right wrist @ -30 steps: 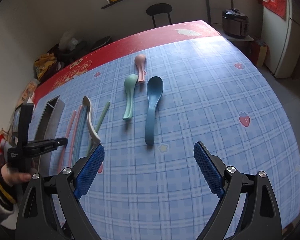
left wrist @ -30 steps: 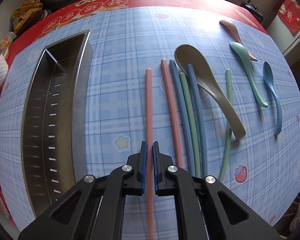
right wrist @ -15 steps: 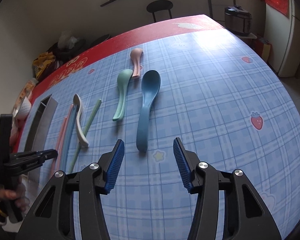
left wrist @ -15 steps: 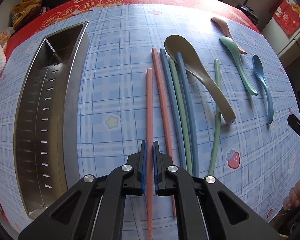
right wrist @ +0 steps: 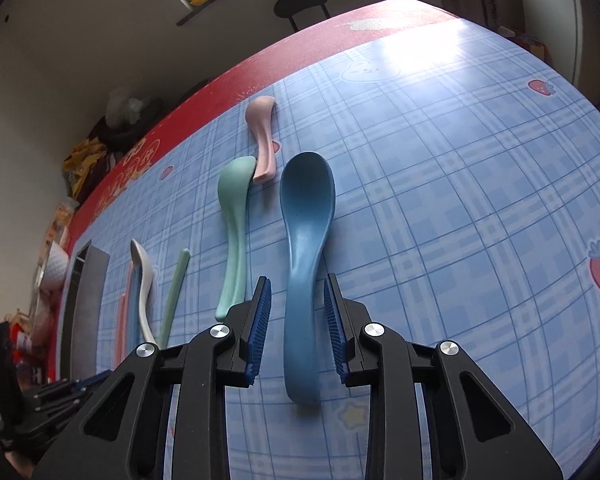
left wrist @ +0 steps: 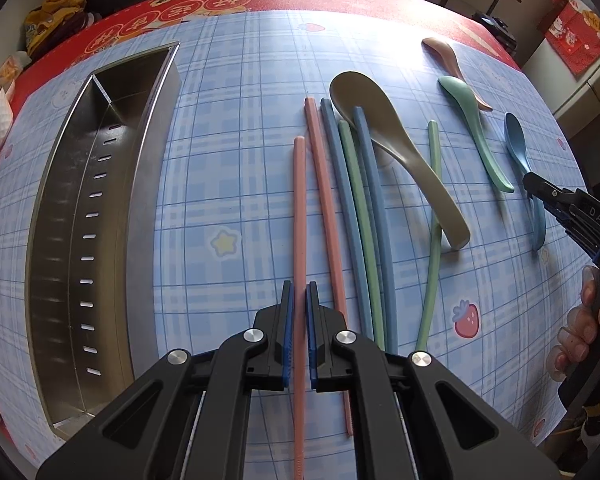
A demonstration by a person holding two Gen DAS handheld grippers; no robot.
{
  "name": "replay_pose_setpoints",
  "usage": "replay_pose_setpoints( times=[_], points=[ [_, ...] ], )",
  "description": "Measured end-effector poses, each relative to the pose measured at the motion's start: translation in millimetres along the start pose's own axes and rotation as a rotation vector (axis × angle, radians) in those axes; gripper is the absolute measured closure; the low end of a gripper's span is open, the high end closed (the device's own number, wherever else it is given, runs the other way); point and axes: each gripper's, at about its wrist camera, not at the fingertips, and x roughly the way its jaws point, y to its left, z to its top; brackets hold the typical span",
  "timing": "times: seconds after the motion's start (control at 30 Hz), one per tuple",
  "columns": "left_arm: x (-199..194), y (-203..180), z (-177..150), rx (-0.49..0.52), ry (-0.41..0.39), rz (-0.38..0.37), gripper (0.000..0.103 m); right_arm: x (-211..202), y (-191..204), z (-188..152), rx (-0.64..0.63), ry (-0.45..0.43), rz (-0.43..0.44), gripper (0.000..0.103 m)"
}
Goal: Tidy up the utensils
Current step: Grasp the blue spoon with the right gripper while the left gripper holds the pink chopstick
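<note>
While both grippers work the blue plaid table, the views read as follows.

Left wrist view, left gripper (left wrist: 299, 312): jaws clamped on a pink chopstick (left wrist: 299, 216), which runs lengthwise straight away from the camera, its far tip toward the table's red edge.
Left wrist view, other chopsticks: a second pink chopstick (left wrist: 323, 184), two blue and one green lie just to the right, roughly parallel; one more green stick (left wrist: 432, 240) passes under the handle of a grey-brown spoon (left wrist: 384, 136).
Left wrist view, metal tray (left wrist: 148, 184): long, steel, slotted, lying to the left, its length parallel to the chopsticks.
Left wrist view, right edge: a hand (left wrist: 588, 332) holds the other black gripper over the blue spoon (left wrist: 518, 140).

Right wrist view, right gripper (right wrist: 298, 312): jaws closing, blue pads either side of the blue spoon's handle, a gap visible on both sides.
Right wrist view, blue spoon: bowl far, handle near, long axis straight ahead.
Right wrist view, neighbours: green spoon (right wrist: 234, 232) and pink spoon (right wrist: 263, 140) to the left.
Right wrist view, room: plaid tablecloth (right wrist: 460, 200) with strawberries, red border, a stool (right wrist: 302, 0), window light.
</note>
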Motion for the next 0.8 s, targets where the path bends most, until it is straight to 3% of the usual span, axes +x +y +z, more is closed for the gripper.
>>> replay_pose_setpoints(
  times=[0.17, 0.47, 0.8],
  points=[
    [0.0, 0.3, -0.6, 0.004, -0.004, 0.0, 0.097, 3.7, -2.4, -0.8, 0.036, 0.007, 0.013, 0.089],
    [-0.7, -0.1, -1.8, 0.008, -0.009, 0.001, 0.097, -7.1, 7.1, -24.5, 0.008, 0.019, 0.023, 0.09],
    [-11.1, 18.3, -5.3, -0.031, 0.004, -0.079, 0.097, -43.0, 13.8, -47.2, 0.073, -0.013, 0.101, 0.09]
  ],
)
